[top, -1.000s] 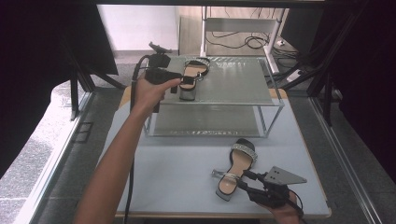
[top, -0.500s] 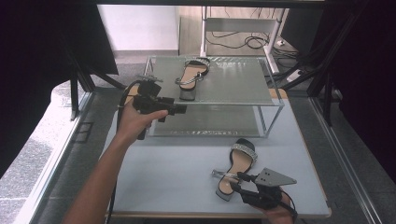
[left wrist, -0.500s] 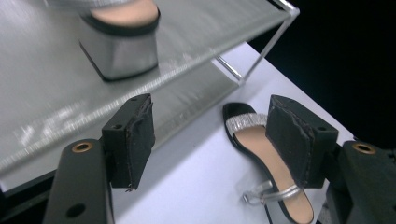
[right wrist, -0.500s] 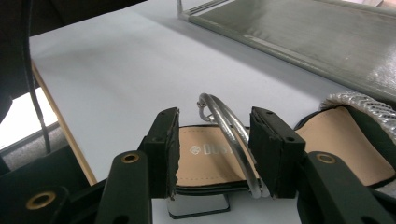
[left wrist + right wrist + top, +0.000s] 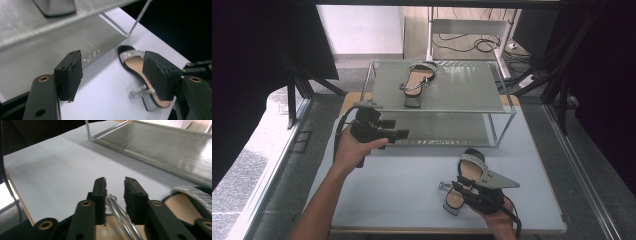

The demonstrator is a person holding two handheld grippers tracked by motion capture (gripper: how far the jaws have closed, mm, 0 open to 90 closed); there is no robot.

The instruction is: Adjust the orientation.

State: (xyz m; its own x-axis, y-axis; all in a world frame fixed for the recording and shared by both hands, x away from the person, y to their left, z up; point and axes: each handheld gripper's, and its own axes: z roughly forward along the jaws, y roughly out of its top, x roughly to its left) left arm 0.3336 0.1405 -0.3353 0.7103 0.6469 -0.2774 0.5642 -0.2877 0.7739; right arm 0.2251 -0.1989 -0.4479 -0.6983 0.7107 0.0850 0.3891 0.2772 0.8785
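Note:
A black sandal (image 5: pixel 469 171) with a glittery toe band lies on the white table at the front right. My right gripper (image 5: pixel 456 186) is at its heel end. In the right gripper view its jaws (image 5: pixel 115 192) have just been closing, and the sandal's thin clear ankle strap (image 5: pixel 117 211) runs between them along the left pad, with a gap still on the other side. The matching sandal (image 5: pixel 418 79) rests on the top of the glass shelf (image 5: pixel 462 92). My left gripper (image 5: pixel 402 134) is held open and empty in front of the shelf's left side, looking across at the table sandal (image 5: pixel 132 62).
The two-tier glass shelf with its thin metal frame stands at the back half of the table (image 5: pixel 402 195). Dark drapes hang at both sides. Cables and a stand leg (image 5: pixel 430 35) lie on the floor behind.
My left hand has drawn back from the shelf-top sandal, coming down and toward the front left. My right gripper has edged onto the table sandal's strap with its jaws narrower.

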